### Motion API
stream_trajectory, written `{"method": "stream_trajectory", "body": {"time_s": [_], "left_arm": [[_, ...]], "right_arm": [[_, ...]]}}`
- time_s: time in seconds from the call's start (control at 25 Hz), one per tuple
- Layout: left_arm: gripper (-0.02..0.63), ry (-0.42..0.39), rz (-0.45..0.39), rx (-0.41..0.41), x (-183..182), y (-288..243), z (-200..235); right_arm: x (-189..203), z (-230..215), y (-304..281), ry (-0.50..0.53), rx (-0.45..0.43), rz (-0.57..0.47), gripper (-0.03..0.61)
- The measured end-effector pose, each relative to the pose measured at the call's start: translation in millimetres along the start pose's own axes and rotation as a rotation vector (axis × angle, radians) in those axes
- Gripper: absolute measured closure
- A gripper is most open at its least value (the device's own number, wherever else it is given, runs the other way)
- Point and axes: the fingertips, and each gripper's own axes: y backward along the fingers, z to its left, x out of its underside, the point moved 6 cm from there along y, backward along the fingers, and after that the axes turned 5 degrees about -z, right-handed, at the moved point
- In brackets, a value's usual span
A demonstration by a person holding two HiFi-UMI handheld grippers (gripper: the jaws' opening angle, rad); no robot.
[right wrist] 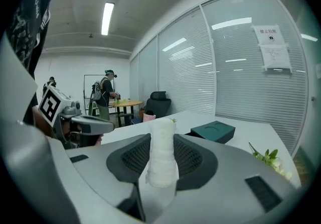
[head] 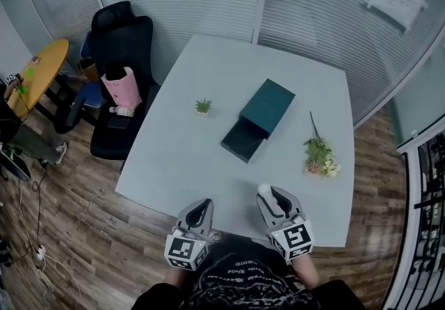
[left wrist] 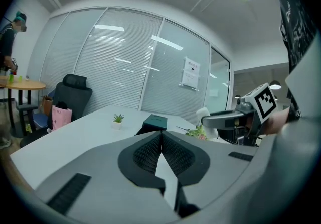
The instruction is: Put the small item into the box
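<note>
**One camera overhead, two low at the near table edge**

The head view looks steeply down from above the near edge of the table (head: 174,162). It takes in the whole top, with the left tongs (head: 200,206) and right tongs (head: 271,197) at the bottom of the frame.

Each gripper view sits close behind its own tongs, low over that edge, and faces across the table toward the glass wall (left wrist: 125,67). The tongs fill the lower half of the frame. Each also catches the other tongs at mid-height, at right in the left view and at left in the right view.

All three views share the dark green box (head: 268,105) and the black chair (head: 122,44), both small and far in the gripper views.
</note>
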Motion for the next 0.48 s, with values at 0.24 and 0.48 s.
{"method": "stream_trajectory", "body": {"time_s": [0.24, 0.48], "left_arm": [[0.595, 0.005, 0.017, -0.014, 6.3, -10.2, 4.5], [0.595, -0.002, 0.017, -0.01, 1.3, -22.1, 2.2]], "right_arm": [[-23.8, -30.8, -28.2, 0.064, 0.017, -0.013, 0.436], [-40.3, -71.4, -61.2, 0.113, 0.023, 0.074, 0.434]]}}
